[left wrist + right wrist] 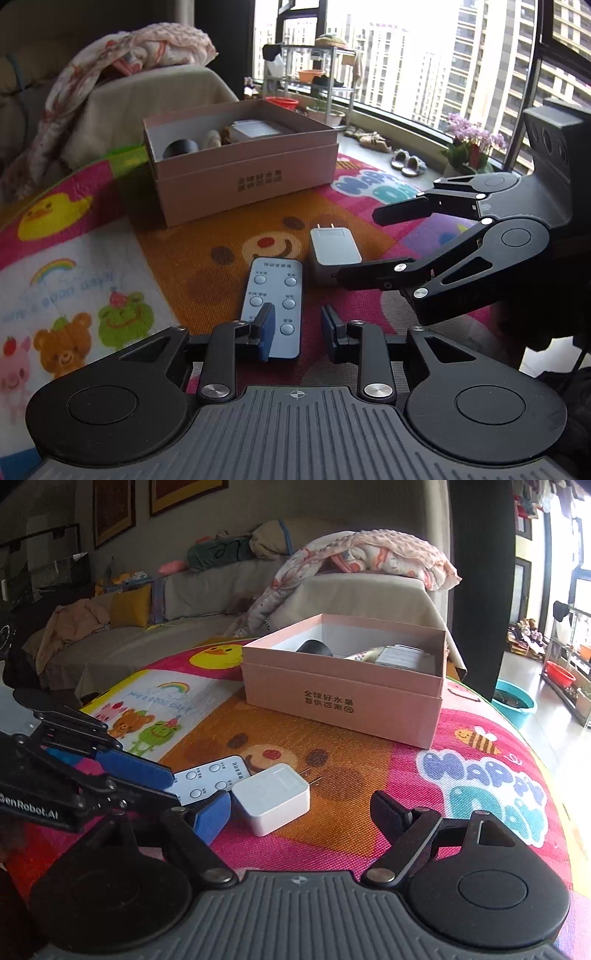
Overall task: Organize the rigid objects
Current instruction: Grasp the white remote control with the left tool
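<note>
A blue-grey remote (275,295) lies on the colourful play mat (207,236), with a white plug charger (334,245) just to its right. My left gripper (298,330) hovers over the remote's near end. Its blue pads stand a little apart, one over the remote's left edge, and they press on nothing. My right gripper (357,248) comes in from the right, open wide around the charger (271,799). In the right wrist view the charger sits between the right gripper (300,812) fingers, nearer the left one. The left gripper (176,789) is beside it, over the remote (210,777).
An open pink cardboard box (221,177) (332,686) stands on the mat behind the two items, holding a dark round thing and a white packet. Behind it are a sofa and a floral blanket (369,554). Slippers (408,162), pink flowers and a wire shelf line the window.
</note>
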Motion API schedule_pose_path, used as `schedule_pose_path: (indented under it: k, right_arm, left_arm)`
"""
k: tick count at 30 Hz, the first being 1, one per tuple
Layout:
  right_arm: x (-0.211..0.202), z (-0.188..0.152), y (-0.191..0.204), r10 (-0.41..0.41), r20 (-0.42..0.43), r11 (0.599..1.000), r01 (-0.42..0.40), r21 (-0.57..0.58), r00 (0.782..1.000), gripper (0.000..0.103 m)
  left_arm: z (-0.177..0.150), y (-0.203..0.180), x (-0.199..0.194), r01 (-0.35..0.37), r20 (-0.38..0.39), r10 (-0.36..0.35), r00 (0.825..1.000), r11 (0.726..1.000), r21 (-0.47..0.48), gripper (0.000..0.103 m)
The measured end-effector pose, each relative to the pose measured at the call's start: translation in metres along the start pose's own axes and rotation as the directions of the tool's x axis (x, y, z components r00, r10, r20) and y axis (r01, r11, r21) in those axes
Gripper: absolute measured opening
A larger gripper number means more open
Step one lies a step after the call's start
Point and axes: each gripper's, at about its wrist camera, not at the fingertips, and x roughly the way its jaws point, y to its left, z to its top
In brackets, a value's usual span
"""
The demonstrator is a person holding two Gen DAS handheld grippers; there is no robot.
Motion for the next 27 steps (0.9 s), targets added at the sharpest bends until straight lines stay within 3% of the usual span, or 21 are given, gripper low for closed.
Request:
schedule_pose_path:
  k: [4, 10, 18, 23, 27]
  right_arm:
    - [0.014, 0.003, 0.000, -0.037, -0.076, 0.999, 0.038, 0.014, 0.996, 0.083]
    - [0.014, 0.002, -0.002, -0.041, -0.075, 0.999, 0.043, 0.026, 0.996, 0.085]
    - [0.014, 0.003, -0.002, -0.041, -0.077, 0.999, 0.043, 0.025, 0.996, 0.086]
    - [0.014, 0.002, -0.001, -0.042, -0.078, 0.999, 0.044, 0.023, 0.996, 0.087]
    - [0.015, 0.002, -0.001, -0.041, -0.078, 0.999, 0.043, 0.023, 0.996, 0.087]
  left_arm:
    - [0.005, 0.003, 0.007, -0.076, 0.006, 0.076, 0.997, 0.997, 0.010, 0.033]
    - [0.013, 0.014, 0.016, -0.146, 0.019, 0.146, 0.989, 0.989, -0.024, 0.034]
    - [0.022, 0.016, 0.026, -0.107, 0.011, 0.108, 0.994, 0.993, -0.047, 0.042]
    - [0.022, 0.016, 0.027, -0.070, 0.016, 0.071, 0.997, 0.996, -0.063, 0.058]
    - [0.022, 0.017, 0.028, -0.064, 0.021, 0.065, 0.998, 0.996, -0.057, 0.058]
